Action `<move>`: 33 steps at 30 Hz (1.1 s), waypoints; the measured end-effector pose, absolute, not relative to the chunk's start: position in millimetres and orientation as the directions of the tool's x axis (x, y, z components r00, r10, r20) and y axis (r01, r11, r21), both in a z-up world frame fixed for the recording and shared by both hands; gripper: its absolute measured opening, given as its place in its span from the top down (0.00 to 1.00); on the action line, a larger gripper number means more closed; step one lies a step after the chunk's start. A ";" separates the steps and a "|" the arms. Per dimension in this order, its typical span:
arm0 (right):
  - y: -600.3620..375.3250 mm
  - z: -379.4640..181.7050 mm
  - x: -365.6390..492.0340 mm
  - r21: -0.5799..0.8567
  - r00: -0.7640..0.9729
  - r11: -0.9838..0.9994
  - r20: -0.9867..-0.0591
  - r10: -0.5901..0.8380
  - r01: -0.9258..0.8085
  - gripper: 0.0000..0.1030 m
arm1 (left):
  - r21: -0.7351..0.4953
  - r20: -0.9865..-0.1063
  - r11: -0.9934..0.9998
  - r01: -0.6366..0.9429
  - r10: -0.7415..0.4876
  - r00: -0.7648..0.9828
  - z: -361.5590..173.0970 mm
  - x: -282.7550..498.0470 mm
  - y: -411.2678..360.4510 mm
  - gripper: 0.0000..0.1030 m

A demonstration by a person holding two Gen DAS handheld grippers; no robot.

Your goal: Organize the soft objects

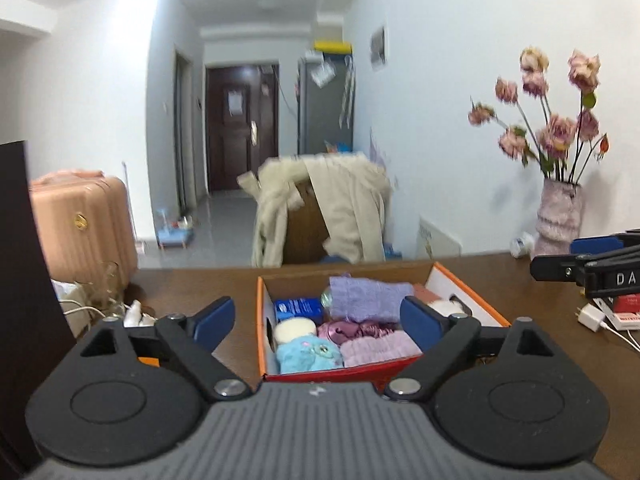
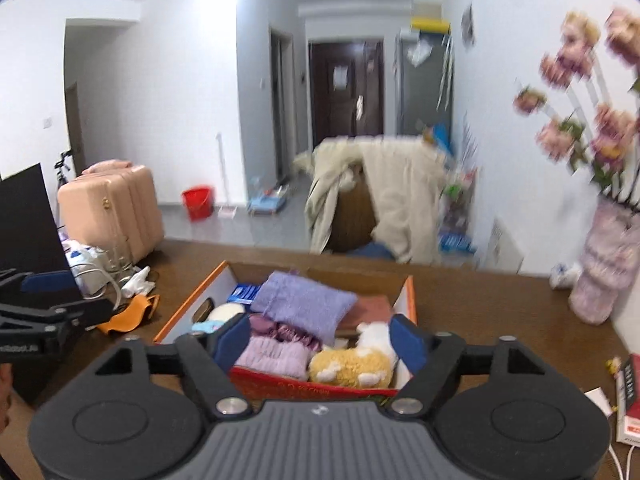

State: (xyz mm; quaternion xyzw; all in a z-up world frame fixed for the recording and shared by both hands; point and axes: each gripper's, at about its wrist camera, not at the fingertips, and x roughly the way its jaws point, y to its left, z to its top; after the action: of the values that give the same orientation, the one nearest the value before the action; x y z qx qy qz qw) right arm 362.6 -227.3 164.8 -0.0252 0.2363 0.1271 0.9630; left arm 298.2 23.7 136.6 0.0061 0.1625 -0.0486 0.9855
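An orange-rimmed cardboard box (image 1: 472,292) (image 2: 192,300) sits on the brown table, packed with soft things. Inside lie a purple knitted cloth (image 1: 368,298) (image 2: 304,304), a blue fluffy toy (image 1: 308,354), a lilac towel (image 1: 376,350) (image 2: 272,354), a mauve satin piece (image 1: 352,328) and a yellow-and-white plush (image 2: 352,368). My left gripper (image 1: 318,320) hovers just in front of the box, open, nothing between its blue pads. My right gripper (image 2: 320,340) hangs open over the box's near right part, also holding nothing. Each gripper shows at the edge of the other's view.
A pink vase of flowers (image 1: 558,216) (image 2: 604,268) stands at the table's right back corner. A white charger with cable (image 1: 592,316) and a red book (image 2: 632,400) lie right of the box. Cables, a glass (image 1: 100,292) and an orange cloth (image 2: 128,316) clutter the left.
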 end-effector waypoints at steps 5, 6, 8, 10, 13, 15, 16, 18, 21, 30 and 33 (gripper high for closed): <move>-222.2 130.7 311.7 -0.078 0.959 0.983 -0.246 0.143 -0.167 0.08 | -0.022 -0.236 0.998 0.062 -0.066 0.970 110.7 264.8 32.0 0.05; -221.4 123.4 302.4 -0.088 0.968 0.985 -0.216 0.129 -0.150 0.08 | -0.027 -0.221 0.998 0.062 -0.066 0.973 107.1 257.9 33.9 0.05; -222.0 110.8 286.0 -0.077 0.976 0.987 -0.182 0.124 -0.139 0.08 | -0.028 -0.201 0.997 0.065 -0.070 0.977 100.7 248.2 35.4 0.05; -223.9 103.0 276.0 -0.032 0.977 0.990 -0.168 0.130 -0.137 0.08 | -0.021 -0.191 0.998 0.062 -0.065 0.979 95.4 242.8 35.2 0.05; -226.9 94.1 266.6 0.021 0.977 0.991 -0.169 0.131 -0.129 0.07 | -0.009 -0.182 0.998 0.067 -0.068 0.981 91.2 237.7 35.1 0.05; -228.7 90.2 266.1 0.033 0.975 0.991 -0.178 0.131 -0.127 0.06 | -0.012 -0.178 0.998 0.063 -0.064 0.982 91.2 236.2 35.6 0.05; -229.3 88.6 266.6 0.034 0.976 0.992 -0.180 0.124 -0.119 0.06 | -0.019 -0.175 0.998 0.060 -0.062 0.983 91.6 234.9 36.4 0.05; -230.1 87.8 266.8 0.042 0.977 0.993 -0.181 0.116 -0.110 0.06 | -0.028 -0.166 0.999 0.047 -0.051 0.985 93.6 230.4 37.7 0.04; -230.9 89.0 262.2 0.065 0.976 0.992 -0.184 0.117 -0.107 0.06 | -0.013 -0.175 1.000 0.024 -0.026 0.984 95.7 219.7 35.5 0.04; -222.7 88.5 198.4 0.082 0.960 0.988 -0.237 0.149 -0.133 0.05 | -0.026 -0.160 0.999 0.034 -0.037 0.986 98.4 141.5 37.4 0.00; -213.3 81.0 161.1 0.060 0.963 0.987 -0.218 0.160 -0.151 0.02 | 0.002 -0.152 1.000 0.026 -0.025 0.988 93.9 112.0 33.8 0.00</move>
State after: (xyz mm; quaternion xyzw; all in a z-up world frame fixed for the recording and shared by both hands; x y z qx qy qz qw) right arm 161.1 -213.3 81.0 0.0212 0.1116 0.0786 0.9904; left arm 112.0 33.8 93.9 0.0019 0.0764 -0.0128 0.9970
